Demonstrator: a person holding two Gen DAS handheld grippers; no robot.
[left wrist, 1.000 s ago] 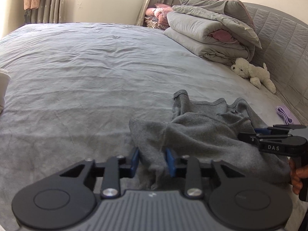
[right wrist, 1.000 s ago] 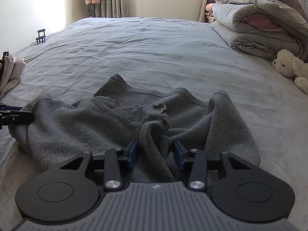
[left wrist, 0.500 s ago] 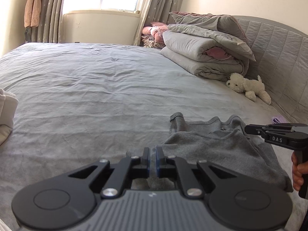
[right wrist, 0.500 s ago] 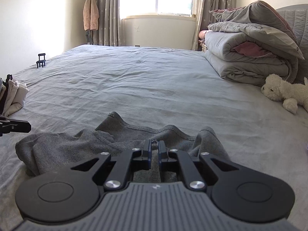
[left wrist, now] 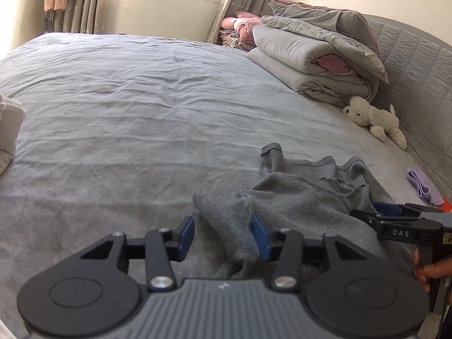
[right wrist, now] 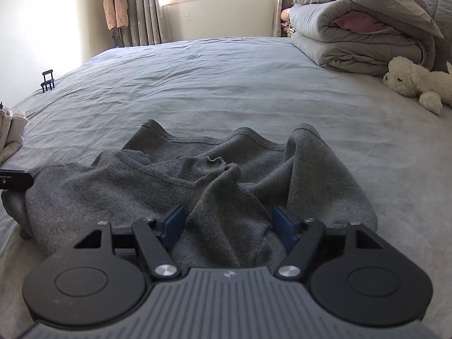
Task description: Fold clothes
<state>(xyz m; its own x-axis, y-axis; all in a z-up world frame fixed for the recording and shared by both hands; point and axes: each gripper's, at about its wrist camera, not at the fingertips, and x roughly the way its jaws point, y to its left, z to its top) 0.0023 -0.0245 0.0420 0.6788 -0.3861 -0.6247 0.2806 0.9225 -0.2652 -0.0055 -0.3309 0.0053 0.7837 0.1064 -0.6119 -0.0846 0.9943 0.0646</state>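
Note:
A dark grey fleece garment lies crumpled on the grey bed; it also shows in the right wrist view. My left gripper is open, its blue pads either side of the garment's left corner fold. My right gripper is open over a raised fold at the garment's near edge. The right gripper also shows in the left wrist view, at the garment's right side. The left gripper's tip shows at the left edge of the right wrist view.
A folded grey duvet and a white plush toy lie at the headboard side. A lilac item lies at right. Pale folded clothes sit at the bed's left edge. A small black object stands far left.
Half a second ago both grippers were shut on folds of the garment and lifted. Now both are open and low, and the garment lies slack on the bed.

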